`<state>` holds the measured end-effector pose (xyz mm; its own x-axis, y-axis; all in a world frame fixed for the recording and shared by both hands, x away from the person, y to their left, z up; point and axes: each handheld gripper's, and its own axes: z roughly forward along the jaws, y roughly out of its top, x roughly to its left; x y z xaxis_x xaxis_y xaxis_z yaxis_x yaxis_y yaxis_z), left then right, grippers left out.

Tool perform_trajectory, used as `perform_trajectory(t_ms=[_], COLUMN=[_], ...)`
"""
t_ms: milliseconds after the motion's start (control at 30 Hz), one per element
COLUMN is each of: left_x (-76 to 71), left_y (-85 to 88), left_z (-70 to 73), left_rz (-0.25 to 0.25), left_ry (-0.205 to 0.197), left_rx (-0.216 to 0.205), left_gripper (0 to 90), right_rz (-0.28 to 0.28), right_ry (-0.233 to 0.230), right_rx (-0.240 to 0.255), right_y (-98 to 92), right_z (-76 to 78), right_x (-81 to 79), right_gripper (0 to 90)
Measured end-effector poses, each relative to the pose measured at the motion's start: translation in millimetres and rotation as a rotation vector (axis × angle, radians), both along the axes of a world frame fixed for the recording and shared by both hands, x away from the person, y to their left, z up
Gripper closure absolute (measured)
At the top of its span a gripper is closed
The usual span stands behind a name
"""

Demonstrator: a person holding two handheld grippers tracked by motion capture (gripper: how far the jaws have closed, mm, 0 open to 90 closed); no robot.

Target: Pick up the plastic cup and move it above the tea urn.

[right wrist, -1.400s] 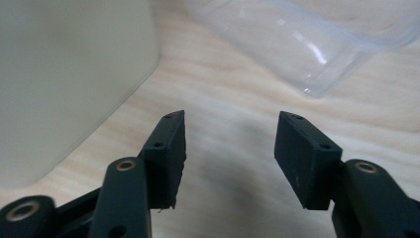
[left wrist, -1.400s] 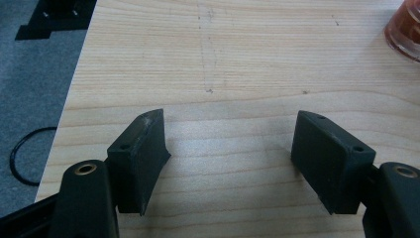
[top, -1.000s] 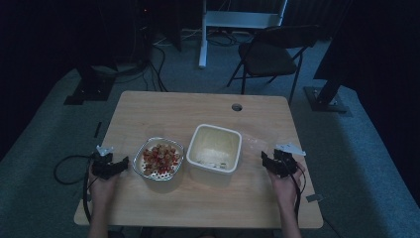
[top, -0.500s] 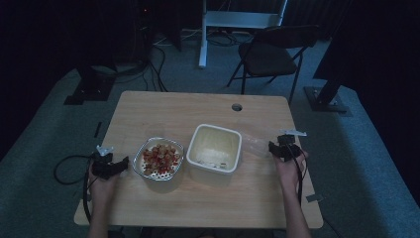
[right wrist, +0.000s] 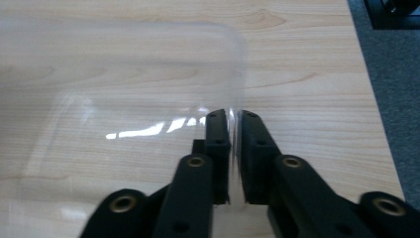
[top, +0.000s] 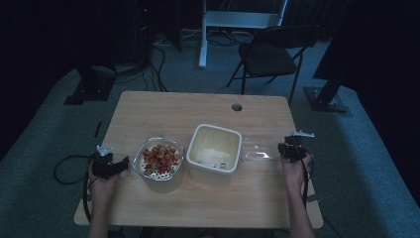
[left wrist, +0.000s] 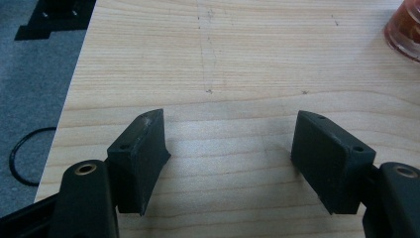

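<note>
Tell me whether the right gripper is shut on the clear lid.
Shut on it: the right gripper has just closed, its jaws pinching the rim of the clear lid lying on the table.

The clear lid [right wrist: 124, 99] is cut off at the left edge of the right gripper view, and its rim is covered by the closed jaws. The red-filled container [left wrist: 405, 27] (contents too small to be identified) is cropped in the left gripper view.
</note>
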<state>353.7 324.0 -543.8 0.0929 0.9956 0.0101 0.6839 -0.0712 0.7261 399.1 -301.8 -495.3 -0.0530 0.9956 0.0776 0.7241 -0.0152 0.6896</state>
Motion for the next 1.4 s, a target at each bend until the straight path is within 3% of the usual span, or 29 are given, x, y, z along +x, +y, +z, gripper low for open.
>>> perform_trajectory(t_ms=[200,433,767,1267,1400], left_x=[0.1,0.4,0.9,0.9,0.9], left_y=[-0.1,-0.4,-0.7,-0.8,-0.8], left_z=[0.0,0.0,-0.1,-0.1,-0.1], left_rz=[0.0,0.001,0.0,0.001,0.001], left_ry=[0.0,0.0,-0.001,-0.001,-0.001], left_rx=[0.0,0.0,0.0,0.0,-0.001], left_gripper=[30.5,30.5,30.5,30.5,30.5], right_rz=[-0.014,-0.02,-0.018,0.013,0.025], right_ry=[-0.032,-0.09,-0.155,-0.21,-0.22], right_rx=[0.018,0.054,0.048,0.048,0.067], right_y=[-13.0,-23.5,-25.3,-27.5,-30.0], right_z=[6.2,27.0,56.7,100.5,111.5], right_x=[-9.2,-19.2,-25.2,-30.7,-32.2], right_gripper=[86.4,87.6,87.7,87.7,87.7])
